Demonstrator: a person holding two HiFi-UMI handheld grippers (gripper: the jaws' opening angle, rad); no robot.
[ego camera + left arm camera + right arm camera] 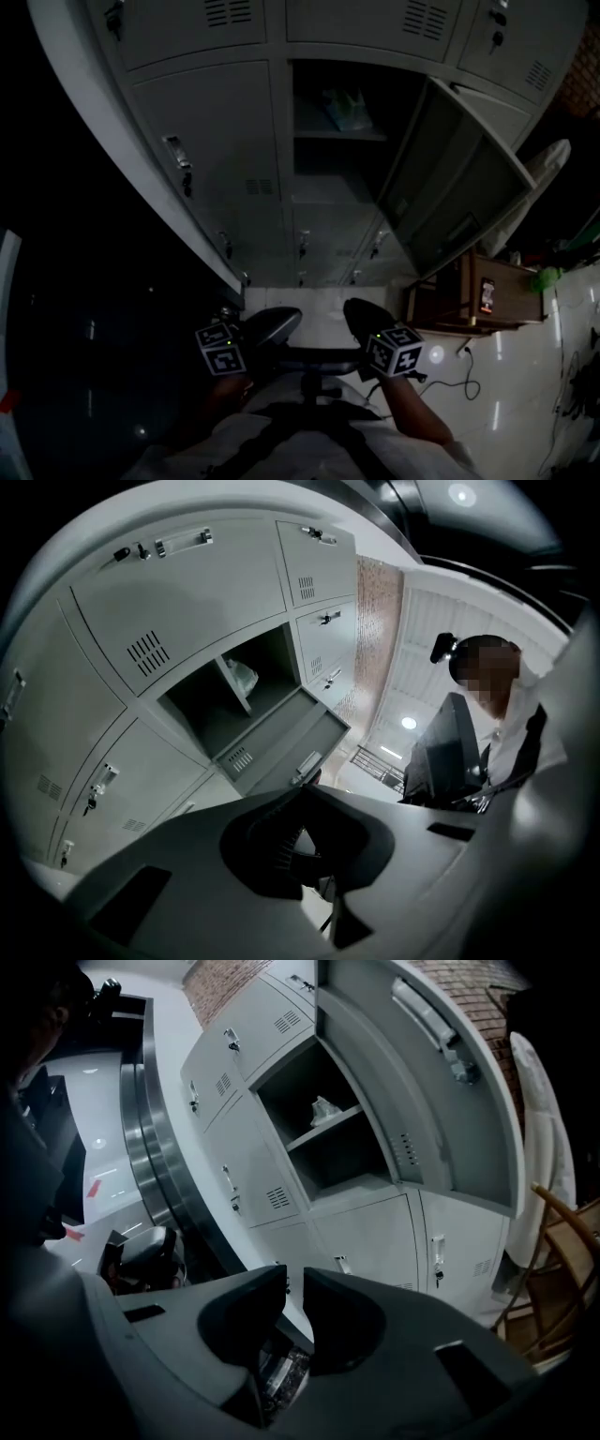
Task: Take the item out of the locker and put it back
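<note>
The open locker (336, 141) stands in the grey bank ahead, its door (450, 183) swung out to the right. A pale crumpled item (347, 111) lies on its upper shelf, also seen as the item (323, 1110) and the item (242, 675). Both grippers hang low, well short of the locker. My left gripper (272, 326) has its jaw tips touching, nothing between them; in its own view the left gripper (305, 791) points up at the lockers. My right gripper (364, 317), seen in its own view as the right gripper (294, 1286), holds nothing and shows a narrow gap between its jaws.
Closed lockers (206, 159) surround the open one. A wooden piece of furniture (487, 291) and a white board (542, 183) stand at the right, close to the door. A cable (464, 375) trails on the pale floor. A person (497, 733) shows behind the left gripper.
</note>
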